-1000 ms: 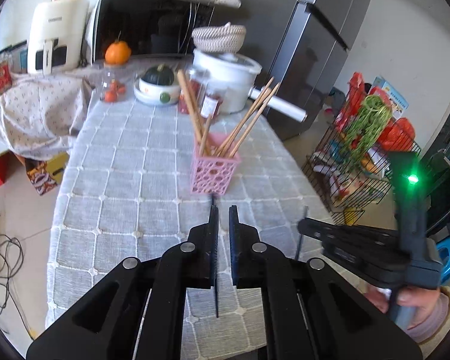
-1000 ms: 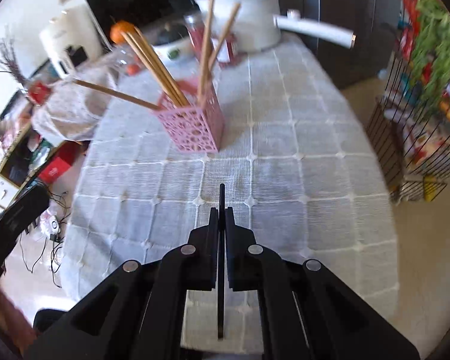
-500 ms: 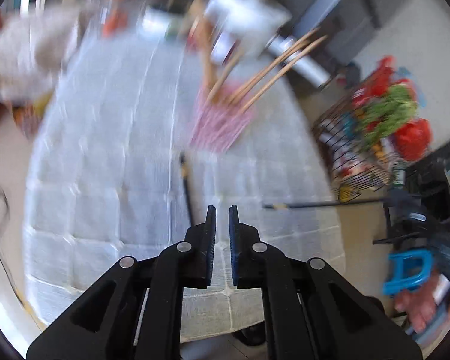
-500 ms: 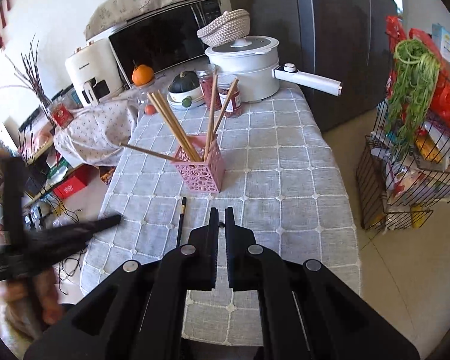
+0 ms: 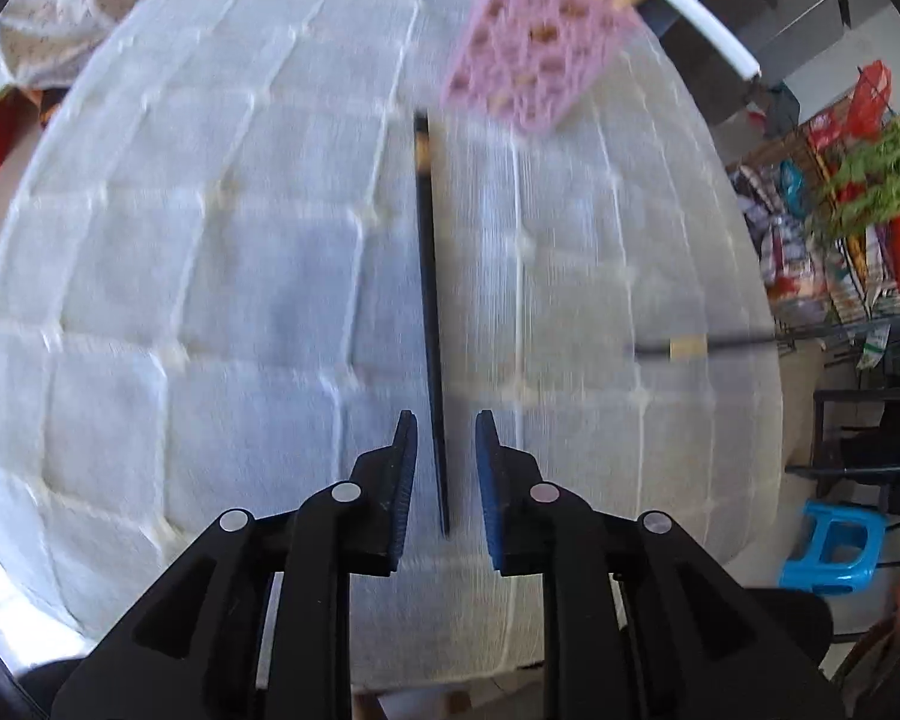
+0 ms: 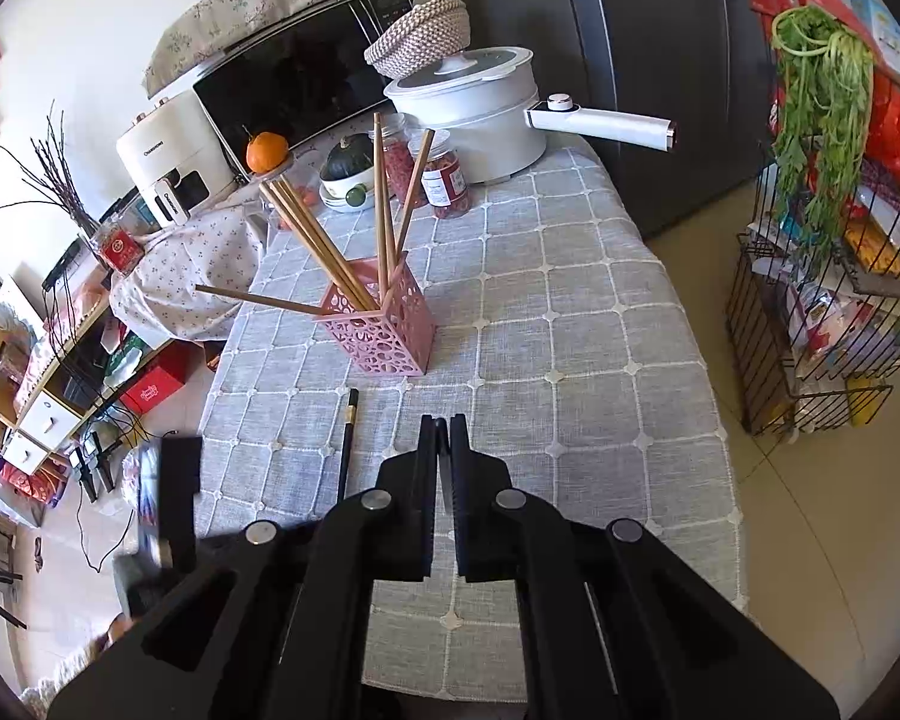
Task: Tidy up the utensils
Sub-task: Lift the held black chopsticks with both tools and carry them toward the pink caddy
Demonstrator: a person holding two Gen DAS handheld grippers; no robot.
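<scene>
I see the left hand-held gripper [image 5: 446, 456], jaws just opened, straddling a thin black chopstick [image 5: 429, 312] on the grey checked counter [image 5: 210, 300]; right hand-held gripper [image 6: 444, 450] clamps another black chopstick [image 6: 444, 477].

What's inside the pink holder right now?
The pink holder holds several wooden chopsticks, leaning out at different angles. Their lower ends and its bottom are hidden by its walls.

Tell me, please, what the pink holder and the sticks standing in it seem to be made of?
Pink holder: likely moulded plastic, matt, its walls pierced with round holes. Sticks: probably wood or bamboo, by their even tan colour and dull surface.
</scene>
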